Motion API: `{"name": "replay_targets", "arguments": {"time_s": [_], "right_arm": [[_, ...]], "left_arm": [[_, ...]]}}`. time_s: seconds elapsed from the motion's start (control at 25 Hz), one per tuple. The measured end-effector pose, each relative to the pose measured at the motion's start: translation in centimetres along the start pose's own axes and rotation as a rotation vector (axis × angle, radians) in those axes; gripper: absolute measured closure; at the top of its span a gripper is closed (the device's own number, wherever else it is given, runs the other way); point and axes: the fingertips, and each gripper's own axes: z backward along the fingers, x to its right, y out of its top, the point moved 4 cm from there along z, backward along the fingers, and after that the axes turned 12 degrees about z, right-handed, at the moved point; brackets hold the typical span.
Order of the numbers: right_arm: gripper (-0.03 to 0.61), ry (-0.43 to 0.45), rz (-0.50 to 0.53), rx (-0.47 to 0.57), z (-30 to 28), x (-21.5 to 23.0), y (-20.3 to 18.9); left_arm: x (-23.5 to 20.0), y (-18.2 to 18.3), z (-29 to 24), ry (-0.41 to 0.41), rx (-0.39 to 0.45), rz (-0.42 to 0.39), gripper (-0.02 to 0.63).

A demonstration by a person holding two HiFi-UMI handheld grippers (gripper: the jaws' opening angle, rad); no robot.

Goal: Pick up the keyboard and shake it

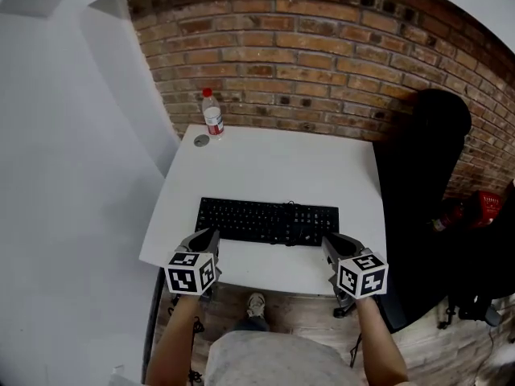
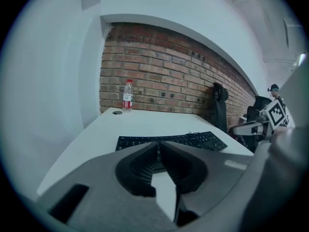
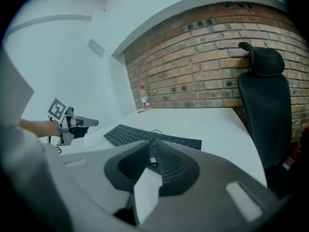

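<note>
A black keyboard (image 1: 268,220) lies flat on the white table (image 1: 273,167), near its front edge, with its cable coiled at its back edge. My left gripper (image 1: 211,236) hovers just off the keyboard's near left corner, and its jaws are together with nothing between them (image 2: 157,145). Off the near right corner is my right gripper (image 1: 330,241). Its jaws stand a narrow slit apart and hold nothing (image 3: 153,144). Both point at the keyboard (image 2: 171,140) (image 3: 135,134) from the front, and neither touches it.
A clear water bottle (image 1: 212,112) with a red label stands at the table's far left corner, beside a small round disc (image 1: 201,141). A black office chair (image 1: 418,175) stands against the table's right side. A brick wall runs behind.
</note>
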Motion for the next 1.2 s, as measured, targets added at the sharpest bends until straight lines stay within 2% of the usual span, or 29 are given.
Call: {"name": "replay_targets", "arguments": {"time_s": [0.2,0.64,0.96,1.2], "right_arm": [[0.491,-0.042,-0.020,-0.051,-2.7,1.8,0.4],[0.362,-0.103,-0.090,-0.153,-6.5,5.8,0.5],[0.248,-0.110,-0.213,-0.220,-8.3,8.1,-1.2],[0.172,-0.075,-0.279,-0.262,-9.6,8.8,-2.1]], "left_arm": [[-3.7,1.3,-3.2,-0.031,-0.060,0.022,0.550],[-10.4,3.0,-8.5,-0.075,-0.223,0.098,0.353],[-11.5,3.1,-11.7,-0.137,-0.336,0.138,0.230],[-11.3,2.9,-12.9,-0.159,-0.404,0.146,0.185]]}}
